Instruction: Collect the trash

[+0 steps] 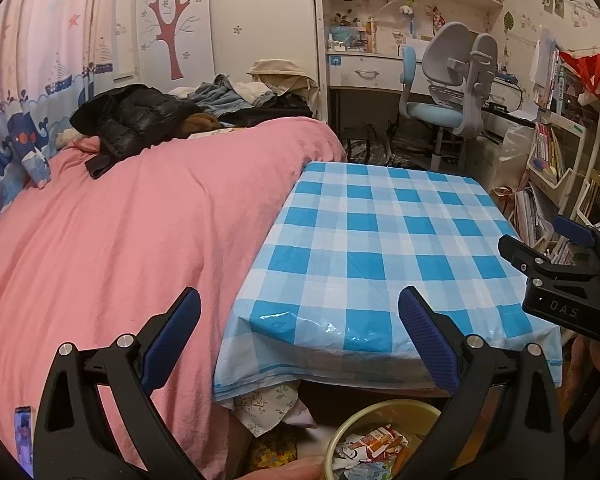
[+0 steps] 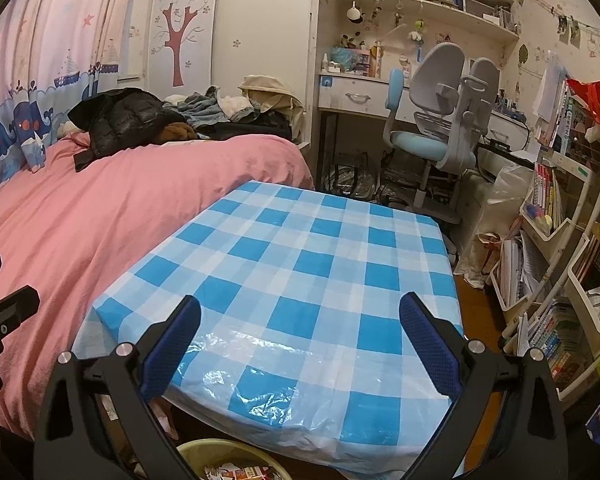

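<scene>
Both the left gripper (image 1: 300, 320) and right gripper (image 2: 300, 324) hover with jaws spread, holding nothing, above the near table (image 1: 380, 220) edge. Trash (image 1: 370, 446) sits in the bin (image 1: 342, 430) below, so collection looks finished.

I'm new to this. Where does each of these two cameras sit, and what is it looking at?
Left wrist: rides the left tongs, facing the checked table and pink bed; its open fingers frame the view, right tongs at the edge.
Right wrist: rides the right tongs, over the table; open fingers show.
Shared: table, bed, desk chair, trash bin below.
</scene>
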`<act>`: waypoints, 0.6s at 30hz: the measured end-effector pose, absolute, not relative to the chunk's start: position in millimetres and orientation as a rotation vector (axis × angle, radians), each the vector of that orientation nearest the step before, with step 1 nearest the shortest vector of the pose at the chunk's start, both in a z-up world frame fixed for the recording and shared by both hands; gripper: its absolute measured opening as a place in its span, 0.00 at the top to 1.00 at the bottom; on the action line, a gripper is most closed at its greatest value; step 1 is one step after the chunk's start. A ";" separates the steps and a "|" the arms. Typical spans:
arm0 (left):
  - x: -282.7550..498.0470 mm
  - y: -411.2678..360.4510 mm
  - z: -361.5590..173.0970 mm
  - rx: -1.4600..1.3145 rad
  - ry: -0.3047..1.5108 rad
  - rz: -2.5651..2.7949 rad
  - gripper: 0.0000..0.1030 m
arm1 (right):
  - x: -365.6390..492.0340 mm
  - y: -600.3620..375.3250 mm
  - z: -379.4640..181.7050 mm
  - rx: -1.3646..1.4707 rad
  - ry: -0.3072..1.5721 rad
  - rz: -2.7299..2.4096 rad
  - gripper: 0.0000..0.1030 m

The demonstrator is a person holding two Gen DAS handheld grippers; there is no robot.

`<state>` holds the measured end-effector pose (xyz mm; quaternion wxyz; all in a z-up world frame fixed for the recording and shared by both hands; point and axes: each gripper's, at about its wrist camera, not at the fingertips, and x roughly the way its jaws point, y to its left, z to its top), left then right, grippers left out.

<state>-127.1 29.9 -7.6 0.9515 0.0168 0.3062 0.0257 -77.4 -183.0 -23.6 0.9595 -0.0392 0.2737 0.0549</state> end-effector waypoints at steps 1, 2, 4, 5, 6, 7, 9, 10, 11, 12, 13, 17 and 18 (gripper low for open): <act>-127.1 29.8 -7.7 0.035 0.623 0.054 0.07 | -77.3 -182.9 -23.5 -0.080 0.555 0.112 0.08; -126.9 29.8 -7.7 0.036 0.624 0.056 0.07 | -77.3 -182.8 -23.5 -0.080 0.556 0.112 0.08; -126.2 31.0 -7.5 0.029 0.628 0.057 0.07 | -77.4 -183.2 -23.9 -0.081 0.557 0.111 0.08; -125.5 32.0 -7.8 0.024 0.630 0.057 0.07 | -77.8 -184.0 -24.2 -0.081 0.558 0.110 0.08; -124.4 33.4 -8.3 0.017 0.635 0.058 0.07 | -78.2 -184.8 -24.3 -0.081 0.558 0.109 0.08; -123.2 34.9 -8.8 0.010 0.640 0.060 0.07 | -78.8 -186.0 -24.4 -0.080 0.558 0.109 0.08; -121.8 38.1 -9.5 -0.004 0.647 0.064 0.07 | -78.3 -185.4 -24.4 -0.082 0.559 0.109 0.08; -121.7 39.1 -9.9 -0.008 0.648 0.064 0.07 | -78.5 -185.8 -24.6 -0.083 0.560 0.108 0.08; -121.7 40.1 -10.1 -0.012 0.648 0.063 0.07 | -78.5 -186.1 -24.8 -0.086 0.562 0.107 0.08; -121.7 40.8 -10.3 -0.015 0.649 0.062 0.07 | -78.7 -186.8 -25.1 -0.089 0.565 0.105 0.08; -121.7 41.6 -10.6 -0.016 0.651 0.057 0.07 | -78.0 -186.5 -25.4 -0.090 0.566 0.103 0.08; -121.3 39.9 -11.9 0.005 0.654 0.061 0.07 | -77.3 -186.3 -26.1 -0.098 0.572 0.096 0.08; -121.2 39.6 -12.2 0.010 0.654 0.061 0.07 | -76.9 -185.7 -26.4 -0.102 0.575 0.095 0.08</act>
